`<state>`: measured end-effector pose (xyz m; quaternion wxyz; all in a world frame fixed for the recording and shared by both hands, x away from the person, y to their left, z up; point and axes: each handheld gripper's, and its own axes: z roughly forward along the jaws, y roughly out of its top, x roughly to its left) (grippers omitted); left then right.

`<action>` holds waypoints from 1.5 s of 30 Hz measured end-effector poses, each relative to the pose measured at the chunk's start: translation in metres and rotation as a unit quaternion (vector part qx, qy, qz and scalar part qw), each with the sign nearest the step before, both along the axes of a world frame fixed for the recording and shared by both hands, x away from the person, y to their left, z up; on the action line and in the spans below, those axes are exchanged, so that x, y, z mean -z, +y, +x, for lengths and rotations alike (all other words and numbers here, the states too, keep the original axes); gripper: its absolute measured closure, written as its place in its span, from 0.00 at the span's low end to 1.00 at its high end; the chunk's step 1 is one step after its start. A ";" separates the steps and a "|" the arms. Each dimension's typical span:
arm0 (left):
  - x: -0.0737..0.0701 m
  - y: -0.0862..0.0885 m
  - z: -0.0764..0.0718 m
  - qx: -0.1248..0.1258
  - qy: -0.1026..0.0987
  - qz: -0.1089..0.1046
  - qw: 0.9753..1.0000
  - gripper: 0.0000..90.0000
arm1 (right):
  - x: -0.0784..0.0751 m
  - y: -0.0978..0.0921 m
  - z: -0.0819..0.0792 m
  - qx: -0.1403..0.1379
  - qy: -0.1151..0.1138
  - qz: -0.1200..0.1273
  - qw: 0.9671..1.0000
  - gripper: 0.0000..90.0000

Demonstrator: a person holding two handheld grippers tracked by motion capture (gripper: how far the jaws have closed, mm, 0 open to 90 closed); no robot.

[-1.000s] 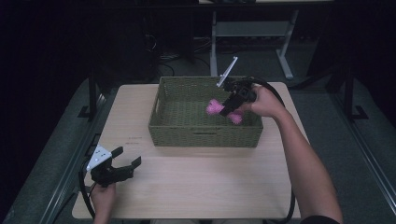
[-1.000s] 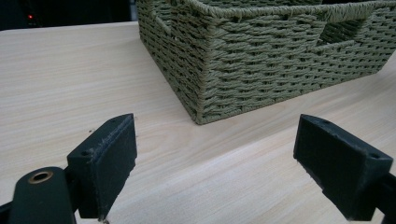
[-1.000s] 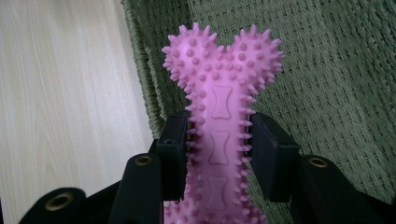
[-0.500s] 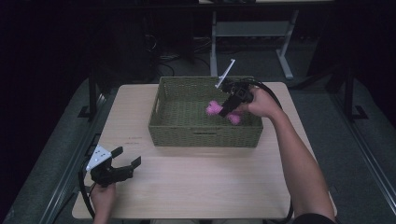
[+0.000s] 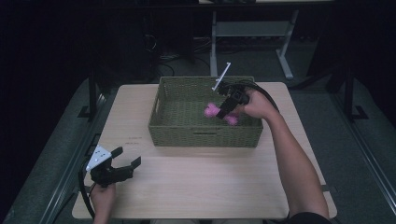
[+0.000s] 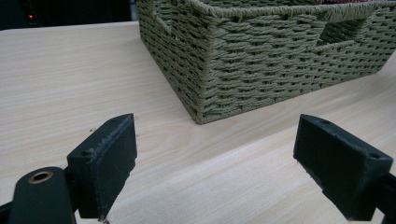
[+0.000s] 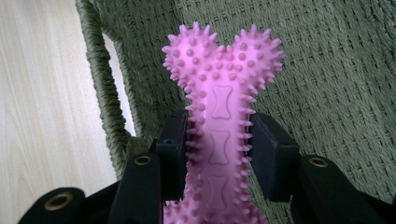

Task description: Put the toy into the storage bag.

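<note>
Basket (image 5: 205, 135): green woven, toward the far edge of the tabletop (image 5: 210, 186), roughly centred.
Toy (image 5: 212, 111): pink spiked bone, inside the basket near its right end; I see it held above the woven floor.
Right gripper (image 5: 227, 108): jaws clamped on the toy's shaft.
Right gripper view: adds detail the high view lacks, namely small bone shapes embossed along the toy (image 7: 219, 121), pads pressing its shaft from both sides, knobbed end away from the camera.
Toy axis: in line with the jaws; in the high view it slants from basket middle toward the right wall.
Left gripper (image 5: 122, 168): near the tabletop's front left corner, jaws wide apart, holding nothing.
Left gripper view: I see the basket's near corner (image 6: 261, 60) beyond the spread jaws.
</note>
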<state>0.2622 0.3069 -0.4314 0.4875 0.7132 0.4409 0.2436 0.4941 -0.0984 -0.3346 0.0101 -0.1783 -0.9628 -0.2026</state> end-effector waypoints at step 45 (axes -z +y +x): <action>0.000 0.000 0.000 0.001 0.002 0.000 1.000 0.14 | 0.032 -0.006 0.005 0.016 0.028 -0.003 0.999 0.65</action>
